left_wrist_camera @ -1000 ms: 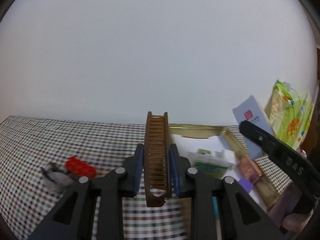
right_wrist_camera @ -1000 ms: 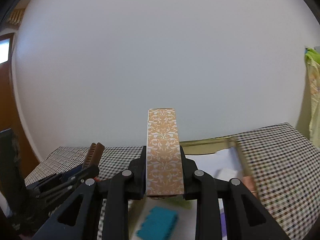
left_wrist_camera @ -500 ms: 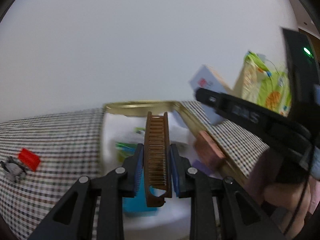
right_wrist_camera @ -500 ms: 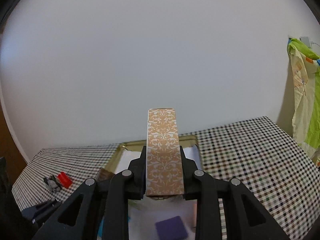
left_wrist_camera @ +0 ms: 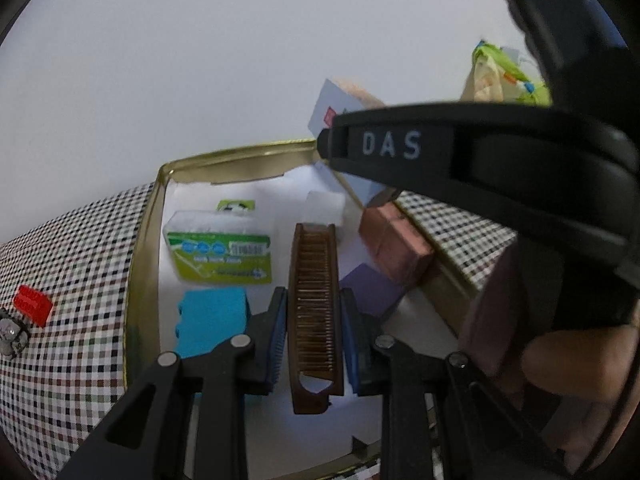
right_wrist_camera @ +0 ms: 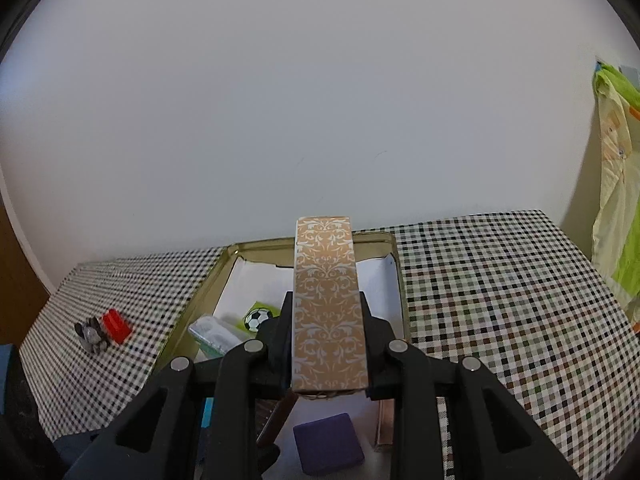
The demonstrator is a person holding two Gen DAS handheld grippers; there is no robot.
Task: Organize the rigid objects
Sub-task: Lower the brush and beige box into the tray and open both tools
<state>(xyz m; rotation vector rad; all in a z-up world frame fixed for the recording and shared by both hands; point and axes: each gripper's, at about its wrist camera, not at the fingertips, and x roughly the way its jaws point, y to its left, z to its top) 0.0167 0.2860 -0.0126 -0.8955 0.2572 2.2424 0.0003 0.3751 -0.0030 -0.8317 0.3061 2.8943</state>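
Observation:
My left gripper (left_wrist_camera: 314,300) is shut on a brown comb (left_wrist_camera: 316,320), which points away from me over the white-lined inside of a gold tin tray (left_wrist_camera: 144,248). In the tray lie a green packet (left_wrist_camera: 220,256), a blue block (left_wrist_camera: 212,320), a purple block (left_wrist_camera: 370,290) and a copper-coloured box (left_wrist_camera: 394,246). My right gripper (right_wrist_camera: 326,312) is shut on a long gold patterned box (right_wrist_camera: 328,304), held above the same tray (right_wrist_camera: 200,300). One of its black fingers (left_wrist_camera: 400,146) crosses the upper right of the left wrist view. Below the box, the comb's end (right_wrist_camera: 276,420) shows.
A red brick (left_wrist_camera: 32,305) and a small grey object (left_wrist_camera: 12,336) lie on the checked tablecloth (right_wrist_camera: 500,300) left of the tray. A green and yellow cloth (right_wrist_camera: 616,200) hangs at the far right. A white wall stands behind the table. A hand (left_wrist_camera: 580,356) grips the right tool.
My left gripper has carried the comb to the right, from over the tablecloth to over the tray, and tipped downward. The right gripper has shifted slightly, with the patterned box still in it.

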